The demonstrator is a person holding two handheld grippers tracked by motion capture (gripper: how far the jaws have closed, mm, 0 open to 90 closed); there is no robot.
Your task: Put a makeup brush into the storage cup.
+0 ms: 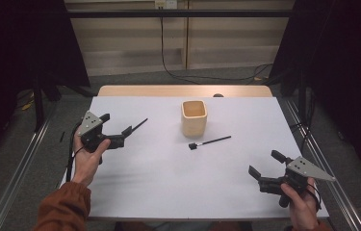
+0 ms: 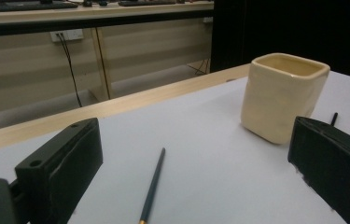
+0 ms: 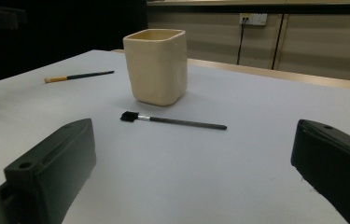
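I judge this the reach step: my left gripper (image 1: 129,129), jaws wide and empty, sits over a thin brush (image 2: 152,185) at 9 o'clock of the cup (image 1: 194,117). Next it must drop and close on that handle. My right gripper (image 1: 266,165) is wide open, empty, at 4 o'clock. Second brush (image 1: 209,142) lies just at 6 o'clock of the cup. Count: two brushes, one cup.

far: beige panelled wall (image 1: 135,43), wall socket (image 1: 165,4), black cable (image 1: 168,67) | floor: grey carpet (image 1: 135,79) | left, right: dark curtains (image 1: 346,72) | light: dim
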